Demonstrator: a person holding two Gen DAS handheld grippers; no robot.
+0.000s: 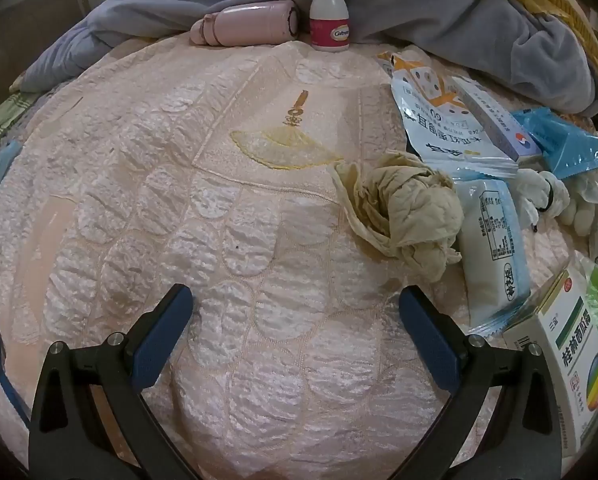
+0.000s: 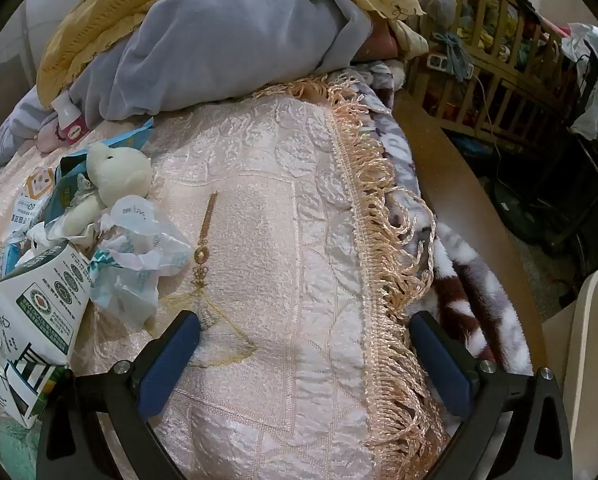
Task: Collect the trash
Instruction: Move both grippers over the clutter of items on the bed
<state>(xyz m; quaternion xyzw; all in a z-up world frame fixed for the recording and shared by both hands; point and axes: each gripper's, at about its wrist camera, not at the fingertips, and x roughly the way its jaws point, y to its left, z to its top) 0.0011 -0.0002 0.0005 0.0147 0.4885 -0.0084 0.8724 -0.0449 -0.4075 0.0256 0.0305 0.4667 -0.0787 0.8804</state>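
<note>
bedspread (image 1: 227,208): pink quilted thing, fills both views. Only the right wrist view shows its fringed edge (image 2: 383,216) and the wooden crib (image 2: 491,48) past it.
blankets (image 2: 219,44): grey and yellow heap along the far side, cut off at the top in both views.
trash pile: sits on the bedspread, to the right in the left view and to the left in the right view, so it's between the two grippers.
big wrapper (image 1: 439,120): white and blue, flat, long axis runs away from the camera, torn end pointing at the blankets. A narrow box lies across it.
milk carton (image 2: 39,308): squashed, partly cut off by the frame edge. Only the right view shows it.
medicine box (image 1: 567,344): bottom right, half out of frame.
crumpled tissue (image 1: 411,216): beige wad, no real long axis, touching a small white packet (image 1: 491,252) on its right. Left view only.
plush bear (image 2: 115,176): lying on the wrappers, lower body hidden.
pill bottle (image 1: 329,20): upright by the blankets, next to a pink flask lying on its side.
left gripper (image 1: 295,312): jaws spread wide, nothing between them, just bare bedspread.
right gripper (image 2: 305,334): same, wide apart, holding nothing.
</note>
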